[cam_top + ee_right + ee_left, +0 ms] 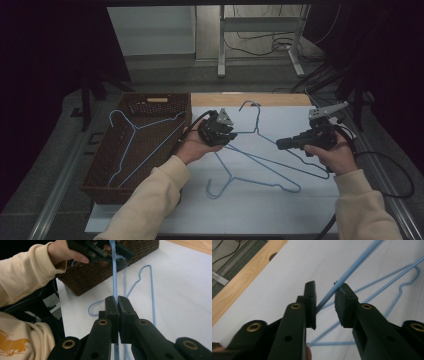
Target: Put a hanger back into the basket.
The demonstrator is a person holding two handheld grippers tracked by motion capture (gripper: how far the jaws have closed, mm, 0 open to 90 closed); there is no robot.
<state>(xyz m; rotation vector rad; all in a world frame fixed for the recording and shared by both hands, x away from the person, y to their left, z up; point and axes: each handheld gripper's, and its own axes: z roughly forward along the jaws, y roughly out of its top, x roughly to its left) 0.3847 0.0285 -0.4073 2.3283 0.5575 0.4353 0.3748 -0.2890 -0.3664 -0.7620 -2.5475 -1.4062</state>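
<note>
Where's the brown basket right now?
In the high view the basket sits at the table's left edge, beside the left claw, with one blue hanger lying inside it.

You are clamping a thin, smooth light-blue wire hanger (115,280) in matt black plastic jaws with brass-coloured rivets. At nine o'clock a rough dark-brown woven basket (100,165) is sitting on the smooth matt white tabletop (280,210).

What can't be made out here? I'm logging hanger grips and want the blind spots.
- High view: the left gripper covers its grip point on the lifted hanger.
- Right gripper view: the jaws hide the wire pinched between them.
- High view: the basket near wall hides the basket hanger lower end.
</note>
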